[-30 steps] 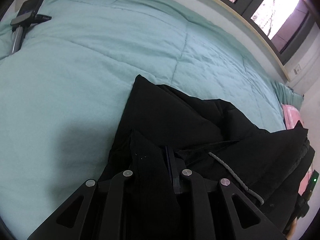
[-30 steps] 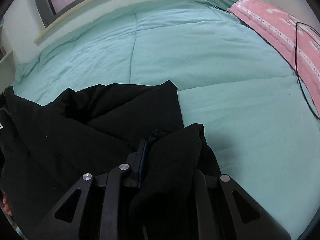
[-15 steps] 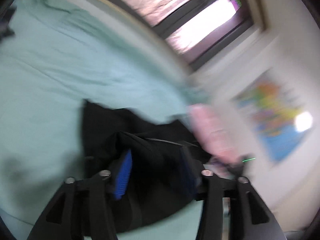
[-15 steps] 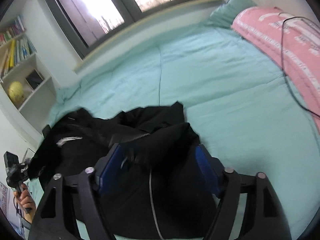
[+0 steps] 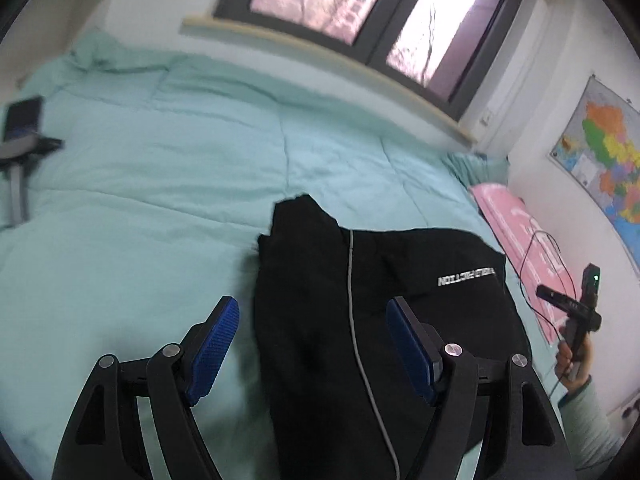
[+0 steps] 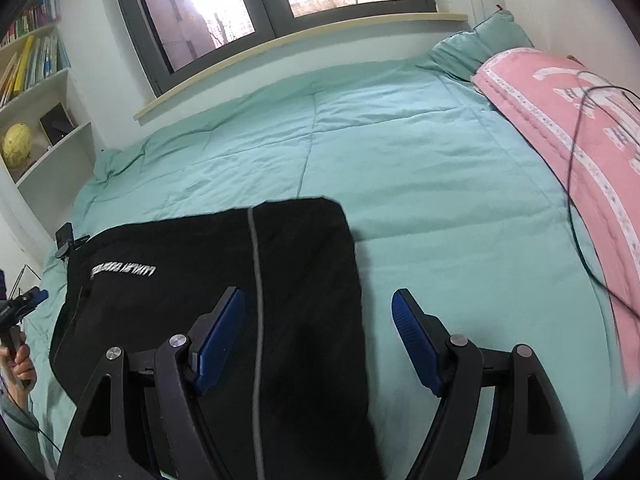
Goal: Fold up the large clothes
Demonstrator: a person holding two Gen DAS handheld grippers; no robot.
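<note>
A black garment (image 5: 380, 320) with a grey zipper line and white lettering lies folded flat on the teal quilt (image 5: 160, 184). It also shows in the right wrist view (image 6: 256, 280). My left gripper (image 5: 312, 324) is open and empty, raised above the garment's left edge. My right gripper (image 6: 318, 316) is open and empty, raised above the garment's right edge. The right gripper also shows at the far right of the left wrist view (image 5: 576, 312), held in a hand.
A pink blanket (image 6: 568, 128) with a black cable (image 6: 576, 184) lies along the bed's right side. A phone on a stand (image 5: 20, 140) sits at the bed's left. The window sill (image 6: 280, 56) and a bookshelf (image 6: 36, 92) lie beyond.
Both grippers let go of the black garment, opened and rose. The garment went from a bunched heap to a flat folded shape on the quilt.
</note>
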